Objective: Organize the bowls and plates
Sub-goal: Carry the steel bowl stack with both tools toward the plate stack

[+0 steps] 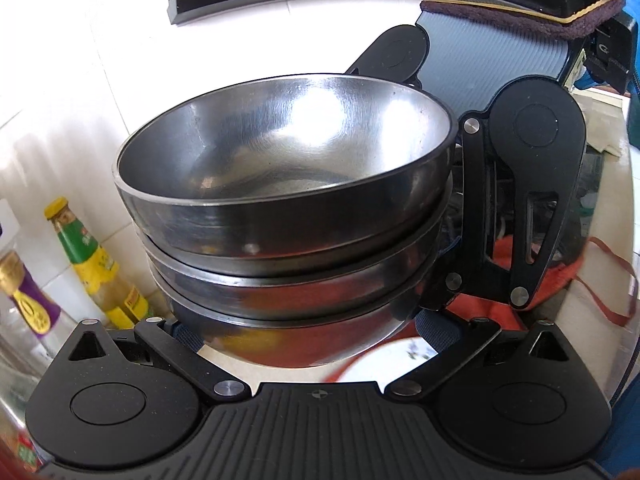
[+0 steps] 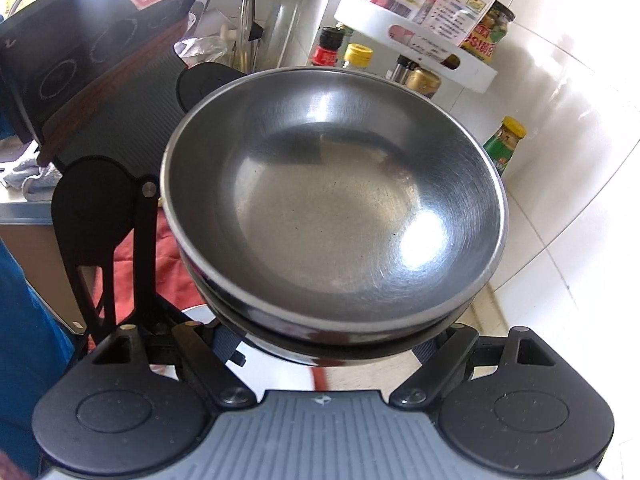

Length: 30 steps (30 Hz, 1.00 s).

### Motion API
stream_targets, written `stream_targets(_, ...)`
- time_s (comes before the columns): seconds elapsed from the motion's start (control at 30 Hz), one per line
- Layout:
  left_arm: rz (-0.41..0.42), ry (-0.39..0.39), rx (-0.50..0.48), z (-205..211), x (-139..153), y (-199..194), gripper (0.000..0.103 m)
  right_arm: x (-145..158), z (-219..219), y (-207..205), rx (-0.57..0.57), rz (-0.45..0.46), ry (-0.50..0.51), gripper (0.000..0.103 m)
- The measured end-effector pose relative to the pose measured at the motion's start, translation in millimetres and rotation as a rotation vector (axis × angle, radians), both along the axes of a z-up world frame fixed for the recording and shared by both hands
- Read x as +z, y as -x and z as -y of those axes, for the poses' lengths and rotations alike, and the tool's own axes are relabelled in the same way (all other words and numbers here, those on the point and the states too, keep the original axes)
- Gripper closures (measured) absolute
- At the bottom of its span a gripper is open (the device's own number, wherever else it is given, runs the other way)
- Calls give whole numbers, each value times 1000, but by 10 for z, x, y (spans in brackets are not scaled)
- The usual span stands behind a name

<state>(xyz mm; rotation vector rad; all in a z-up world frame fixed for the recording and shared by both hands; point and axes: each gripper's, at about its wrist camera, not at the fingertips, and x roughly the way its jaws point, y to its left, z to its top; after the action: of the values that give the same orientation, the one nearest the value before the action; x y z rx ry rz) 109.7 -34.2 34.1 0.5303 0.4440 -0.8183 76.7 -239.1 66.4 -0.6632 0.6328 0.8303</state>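
Both claws had the stack of steel bowls (image 1: 280,208) between them: the left gripper (image 1: 308,344) and the right gripper (image 2: 324,344) each stood wide, clamped on the stack's opposite sides at mid-frame, clear of the counter. Outward, white wall tiles (image 2: 560,208) glared at right, a green-labelled sauce bottle (image 1: 86,256) stood lower left, a white corner shelf (image 2: 416,40) hung upper right, and a black induction cooker (image 2: 80,60) sat upper left.

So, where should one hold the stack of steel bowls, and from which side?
Take the lowest bowl of the stack of steel bowls, under its rim, from two opposite sides. Its round wall narrows downward and each rim overhangs, so pads seated there carry all three.
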Motion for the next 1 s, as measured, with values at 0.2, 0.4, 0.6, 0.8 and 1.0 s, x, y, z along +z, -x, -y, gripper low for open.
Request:
stream_targets(0.2, -21, 11, -27, -111, -94, 96, 0, -38, -172, 178, -57, -34, -11, 22)
stream_targets(0.4, -44, -3, -58, -201, -166, 153, 0, -118, -316, 401, -107, -59, -16, 22)
stream_targets(0.6, -62, -13, -86, -318, -240, 181, 0, -189, -402, 577, -148, -71, -21, 22)
stream_targets(0.8, -65, -32, -98, -219, -308, 76, 0, -287, -456, 623, -185, -94, -27, 22)
stream_targets(1.0, -83, -26, -95, -296, -392, -190, 0, -326, -489, 686, -204, -105, -24, 22)
